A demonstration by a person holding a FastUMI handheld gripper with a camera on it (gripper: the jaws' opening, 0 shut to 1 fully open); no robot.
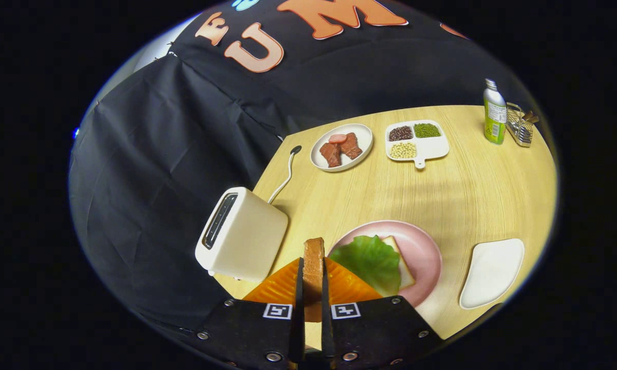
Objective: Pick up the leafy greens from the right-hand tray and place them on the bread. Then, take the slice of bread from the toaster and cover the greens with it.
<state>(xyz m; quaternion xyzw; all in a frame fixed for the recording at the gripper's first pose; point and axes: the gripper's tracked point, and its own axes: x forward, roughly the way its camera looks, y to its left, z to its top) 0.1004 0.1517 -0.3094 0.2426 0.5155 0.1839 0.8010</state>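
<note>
My gripper [313,277] is shut on a slice of toasted bread [314,259], held edge-on and upright between the two fingers, above the table. Just ahead and to the right lies a pink plate [421,246] with a green leaf [371,261] spread over a slice of bread [402,264], whose pale corner sticks out from under the leaf. The white toaster [241,234] stands to the left of the fingers, its slot looking dark. A white tray [493,272] sits bare to the right of the pink plate.
Beyond the plate are a white dish of meat pieces [341,146], a divided dish of beans [416,140], a green bottle [494,113] and a small wire rack [520,128]. The toaster's cord [286,172] runs along the table's left edge.
</note>
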